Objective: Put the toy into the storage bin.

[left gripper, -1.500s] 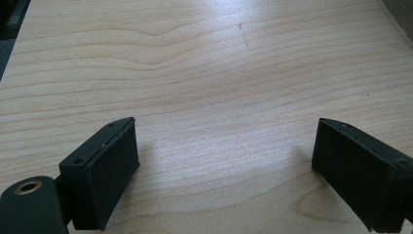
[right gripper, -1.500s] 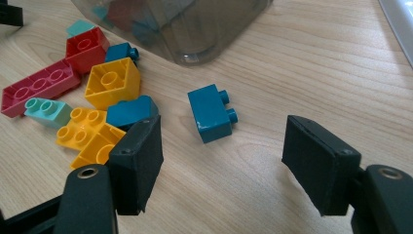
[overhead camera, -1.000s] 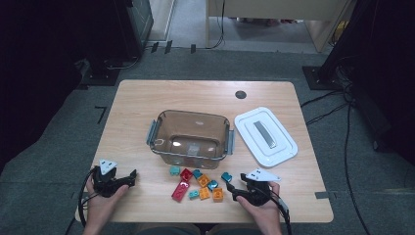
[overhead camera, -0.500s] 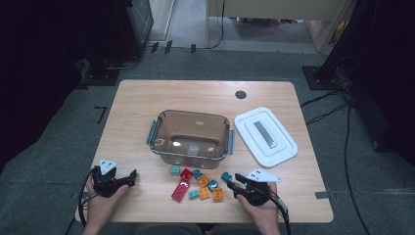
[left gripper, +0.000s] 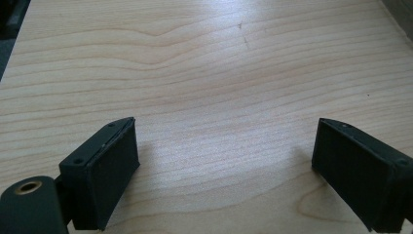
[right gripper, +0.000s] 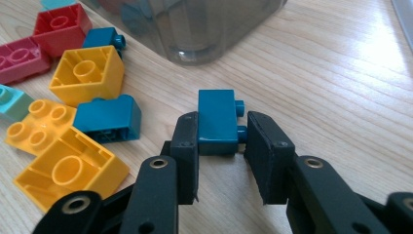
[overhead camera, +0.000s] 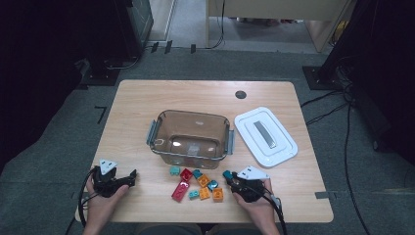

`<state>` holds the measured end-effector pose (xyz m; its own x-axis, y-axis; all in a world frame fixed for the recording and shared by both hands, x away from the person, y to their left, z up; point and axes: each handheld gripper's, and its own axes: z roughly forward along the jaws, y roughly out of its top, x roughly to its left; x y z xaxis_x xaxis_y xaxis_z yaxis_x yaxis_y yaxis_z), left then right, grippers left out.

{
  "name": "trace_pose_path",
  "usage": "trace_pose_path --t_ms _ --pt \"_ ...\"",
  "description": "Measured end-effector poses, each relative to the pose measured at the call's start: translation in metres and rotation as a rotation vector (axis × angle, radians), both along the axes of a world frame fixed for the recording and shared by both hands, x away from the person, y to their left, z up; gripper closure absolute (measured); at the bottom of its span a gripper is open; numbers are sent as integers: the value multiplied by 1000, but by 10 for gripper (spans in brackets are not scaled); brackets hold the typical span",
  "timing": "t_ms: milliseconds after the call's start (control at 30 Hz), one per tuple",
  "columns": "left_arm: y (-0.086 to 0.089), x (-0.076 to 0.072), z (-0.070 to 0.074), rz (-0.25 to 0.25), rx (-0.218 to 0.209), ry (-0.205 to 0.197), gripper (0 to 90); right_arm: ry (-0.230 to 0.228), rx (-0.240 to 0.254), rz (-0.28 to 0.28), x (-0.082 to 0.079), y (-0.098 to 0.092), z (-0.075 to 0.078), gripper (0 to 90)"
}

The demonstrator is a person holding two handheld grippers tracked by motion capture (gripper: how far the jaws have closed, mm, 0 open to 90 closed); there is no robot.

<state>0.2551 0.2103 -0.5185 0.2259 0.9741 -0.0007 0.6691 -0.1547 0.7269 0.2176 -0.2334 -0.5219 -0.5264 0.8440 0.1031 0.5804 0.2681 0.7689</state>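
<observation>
Closing right gripper [right gripper: 221,146] brackets teal brick [right gripper: 216,122] on wooden table [overhead camera: 147,103].

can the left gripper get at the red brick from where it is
Probably yes. The left gripper sits with jaws open over bare table, and nothing lies between it and the red brick, at the near left edge of the pile.
</observation>
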Motion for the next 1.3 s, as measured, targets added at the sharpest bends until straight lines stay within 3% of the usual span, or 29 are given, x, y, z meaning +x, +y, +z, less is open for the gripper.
trace_pose_path --t_ms 433,700,1000,1300 --pt "0 0 0 0 0 0 98 -6 34 -16 -2 -15 14 678" --pt "0 0 0 0 0 0 98 -5 65 -27 -5 -32 34 678" --pt "0 0 0 0 0 0 98 -4 71 -13 -7 -44 50 678" --pt "0 0 0 0 0 0 98 -30 65 4 -4 -52 78 678"
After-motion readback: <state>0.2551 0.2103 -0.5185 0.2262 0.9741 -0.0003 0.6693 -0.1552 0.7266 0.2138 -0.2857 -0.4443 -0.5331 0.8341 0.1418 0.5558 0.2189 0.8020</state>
